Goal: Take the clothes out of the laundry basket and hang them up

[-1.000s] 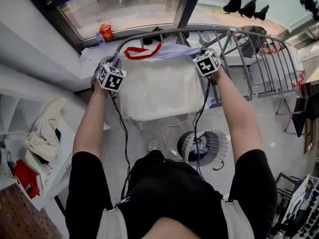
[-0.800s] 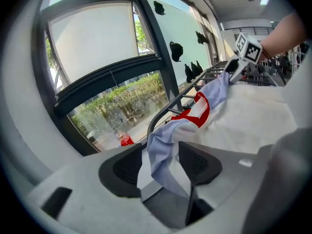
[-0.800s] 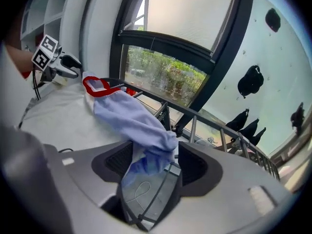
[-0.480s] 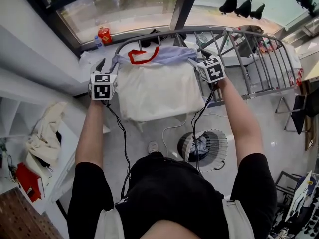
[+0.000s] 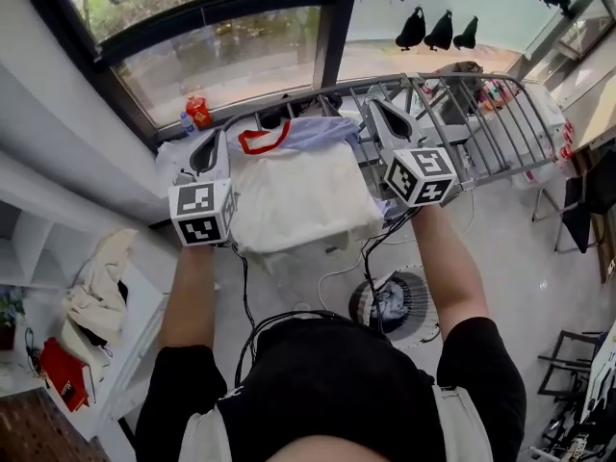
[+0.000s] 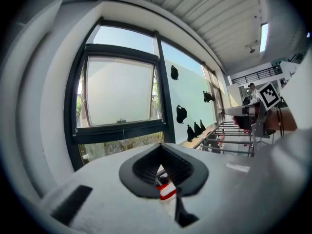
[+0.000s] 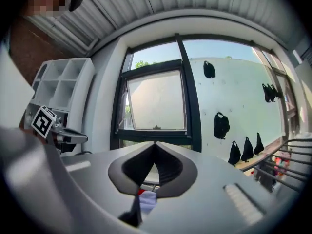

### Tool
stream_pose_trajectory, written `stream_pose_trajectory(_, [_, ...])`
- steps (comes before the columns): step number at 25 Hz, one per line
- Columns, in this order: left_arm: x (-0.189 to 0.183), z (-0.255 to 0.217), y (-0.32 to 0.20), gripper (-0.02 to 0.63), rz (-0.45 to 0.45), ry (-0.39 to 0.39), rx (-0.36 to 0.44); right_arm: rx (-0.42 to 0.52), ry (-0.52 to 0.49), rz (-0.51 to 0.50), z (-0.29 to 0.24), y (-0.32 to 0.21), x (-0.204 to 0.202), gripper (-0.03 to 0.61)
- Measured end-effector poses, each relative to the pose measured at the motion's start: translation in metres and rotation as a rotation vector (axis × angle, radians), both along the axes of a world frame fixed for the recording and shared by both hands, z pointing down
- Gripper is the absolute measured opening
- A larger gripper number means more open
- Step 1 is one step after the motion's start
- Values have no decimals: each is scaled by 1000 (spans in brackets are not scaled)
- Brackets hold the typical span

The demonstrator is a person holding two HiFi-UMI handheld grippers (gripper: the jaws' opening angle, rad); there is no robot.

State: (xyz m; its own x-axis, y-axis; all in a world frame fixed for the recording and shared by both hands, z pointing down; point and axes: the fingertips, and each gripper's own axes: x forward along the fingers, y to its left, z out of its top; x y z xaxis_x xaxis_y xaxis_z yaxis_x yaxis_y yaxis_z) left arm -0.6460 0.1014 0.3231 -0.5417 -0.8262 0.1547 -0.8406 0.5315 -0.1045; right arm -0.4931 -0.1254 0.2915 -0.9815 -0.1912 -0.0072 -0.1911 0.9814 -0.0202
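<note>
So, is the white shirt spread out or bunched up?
Spread out: the white shirt drapes flat over the drying rack.

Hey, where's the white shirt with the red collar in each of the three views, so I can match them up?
Head view: the shirt hangs draped at upper centre.
Left gripper view: only a red-and-white sliver, bottom centre, below the jaws.
Right gripper view: a small red and pale patch, bottom centre, likely the same shirt.
Shared landmark: the black shapes on the window.
</note>
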Motion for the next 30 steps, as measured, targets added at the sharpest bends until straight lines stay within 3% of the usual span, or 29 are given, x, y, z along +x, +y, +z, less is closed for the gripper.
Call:
stream_pose_trajectory(3, [44,-18,-5,6,45,-27,22,31,-74,32,-27,14,35,12])
stream_pose_trajectory(8, [111,-52,-31,6,159,-91,106,71,-108,110,-38,24,96,12])
stream_pose_trajectory(15, [194,-72,-87,6,326,-95,174,65,-139,280,-43,4,191,12])
stream_pose_trajectory(30, [427,-30,-236,6,727,-18,80,68,-78,758,-28,-62,481,12])
